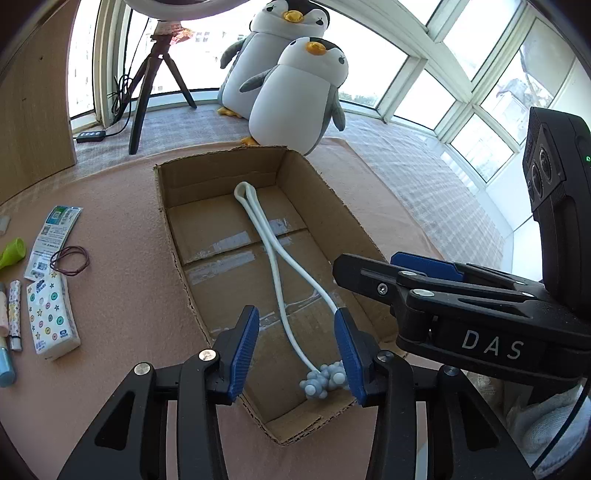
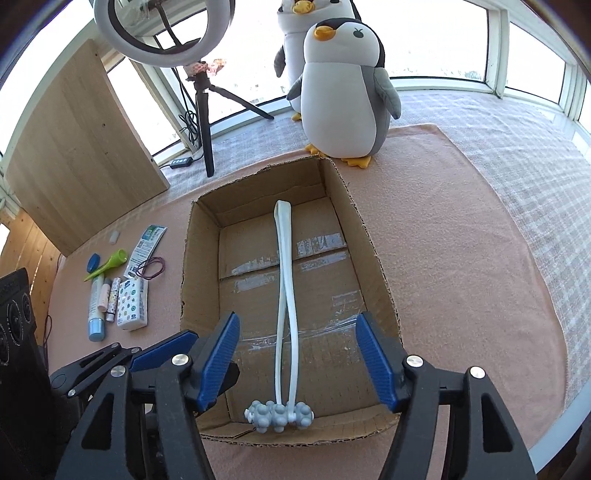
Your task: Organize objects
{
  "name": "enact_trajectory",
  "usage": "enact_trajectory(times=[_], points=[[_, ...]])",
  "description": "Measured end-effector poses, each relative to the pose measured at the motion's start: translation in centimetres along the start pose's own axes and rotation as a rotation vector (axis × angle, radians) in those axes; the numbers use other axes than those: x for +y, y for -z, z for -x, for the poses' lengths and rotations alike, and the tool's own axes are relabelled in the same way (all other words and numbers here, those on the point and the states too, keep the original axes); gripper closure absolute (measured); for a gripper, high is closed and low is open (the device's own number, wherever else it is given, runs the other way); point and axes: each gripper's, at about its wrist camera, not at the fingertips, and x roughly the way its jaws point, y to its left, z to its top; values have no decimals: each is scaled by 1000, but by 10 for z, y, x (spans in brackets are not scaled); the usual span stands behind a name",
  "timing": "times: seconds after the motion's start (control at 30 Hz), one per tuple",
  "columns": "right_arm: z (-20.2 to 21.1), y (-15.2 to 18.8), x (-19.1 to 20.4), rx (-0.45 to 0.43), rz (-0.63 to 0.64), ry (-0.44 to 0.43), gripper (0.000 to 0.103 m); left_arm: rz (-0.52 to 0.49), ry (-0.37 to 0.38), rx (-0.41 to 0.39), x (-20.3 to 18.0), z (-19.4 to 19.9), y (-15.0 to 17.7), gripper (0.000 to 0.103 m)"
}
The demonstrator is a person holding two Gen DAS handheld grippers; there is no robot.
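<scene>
Left wrist view: bay window behind, pink mat on the worktop, two plush penguins at the far edge, tripod to their left. Open cardboard box mid-mat, with a pale blue massager lying lengthwise inside, knobbly rollers at the near end, loop at the far end. Left of the box: tissue pack, sachet, hair ties, tubes. Left gripper over the box's near end, jaws spread, empty. Right gripper alongside, jaws hard to read here.

Right wrist view: ring light on the tripod, wooden board at left. Right gripper above the box's near wall, jaws spread wide, nothing between them; massager rollers just below. Small items in a cluster left of the box.
</scene>
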Motion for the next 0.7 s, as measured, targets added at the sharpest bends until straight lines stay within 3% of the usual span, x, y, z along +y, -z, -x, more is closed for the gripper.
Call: enact_trajectory(times=[0.33,0.57,0.7], points=[[5,15,21,-7,-15,-30,41,3,-76,-39,33,46,19,45],[14,29,58,-82,41,-51,41,48,-111,-63,72,84,39,39],[12,38,84,-73,67,-83,41,84,-145,-65,102,101,50,39]])
